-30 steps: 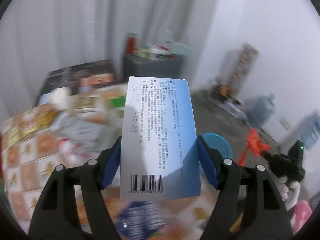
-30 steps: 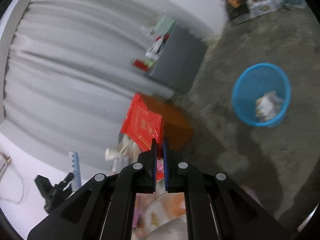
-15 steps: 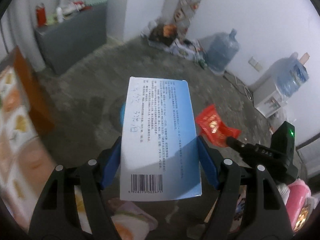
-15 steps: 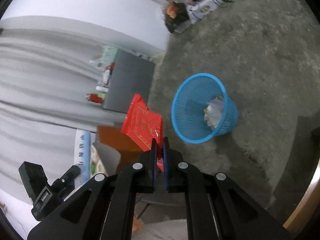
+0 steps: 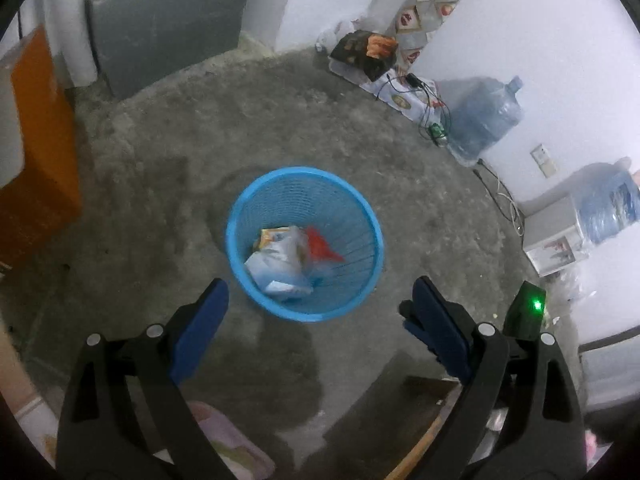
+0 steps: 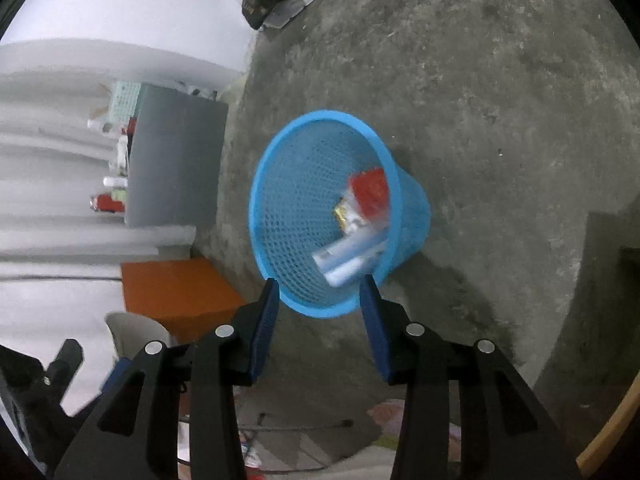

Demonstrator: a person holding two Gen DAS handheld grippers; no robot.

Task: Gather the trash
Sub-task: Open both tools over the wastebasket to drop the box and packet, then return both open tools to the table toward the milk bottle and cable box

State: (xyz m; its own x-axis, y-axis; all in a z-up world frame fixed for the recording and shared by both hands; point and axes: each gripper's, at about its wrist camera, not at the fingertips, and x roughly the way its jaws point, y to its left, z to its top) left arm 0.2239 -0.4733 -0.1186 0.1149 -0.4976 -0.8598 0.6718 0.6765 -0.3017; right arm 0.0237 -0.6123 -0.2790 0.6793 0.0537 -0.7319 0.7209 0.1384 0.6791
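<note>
A grey cabinet [image 5: 168, 20] stands against the far wall with small bottles on top. An orange box [image 5: 38, 152] sits at the floor's left edge. Two water jugs [image 5: 486, 118] stand along the right wall, one on the floor, one on a white dispenser [image 5: 554, 236]. Cables [image 5: 420, 96] trail beside a dark bag [image 5: 366, 54].

The trash in the basket [image 6: 320, 216] was smeared by motion: a red packet [image 6: 370, 192] and pale box [image 6: 348, 258] lacked readable print. The water bottle [image 5: 610, 204] was cut by the right edge.
</note>
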